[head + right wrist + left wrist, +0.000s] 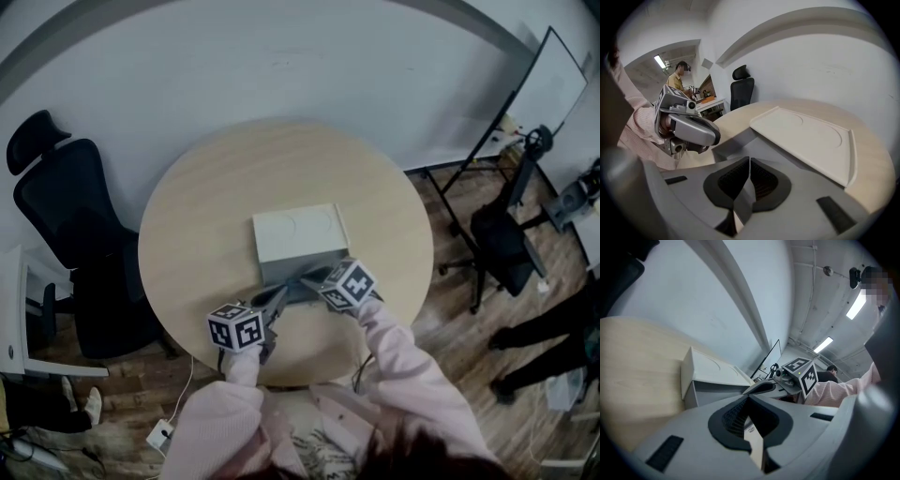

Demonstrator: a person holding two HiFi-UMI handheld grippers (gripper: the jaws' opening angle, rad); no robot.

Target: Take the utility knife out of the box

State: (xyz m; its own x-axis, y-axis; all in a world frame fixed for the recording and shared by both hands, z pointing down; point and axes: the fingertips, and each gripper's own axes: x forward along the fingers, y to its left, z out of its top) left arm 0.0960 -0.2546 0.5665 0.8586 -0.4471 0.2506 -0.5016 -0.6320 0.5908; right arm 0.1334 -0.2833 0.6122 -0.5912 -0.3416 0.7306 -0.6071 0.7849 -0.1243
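Round wooden table (187,244), black chairs (66,216), wood floor (445,305), white wall (281,56).

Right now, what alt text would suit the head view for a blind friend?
Seen from above, a person in pink sleeves holds the left gripper and right gripper at the grey near side of a pale box on a round wooden table. A black office chair stands at left, a whiteboard at right.

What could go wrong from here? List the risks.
1. The left hand-held gripper and right hand-held gripper crowd the near side of the box and may collide.
2. The box lies loose on the round table; tugging could slide it.
3. The utility knife is not visible, so its blade state is unknown.
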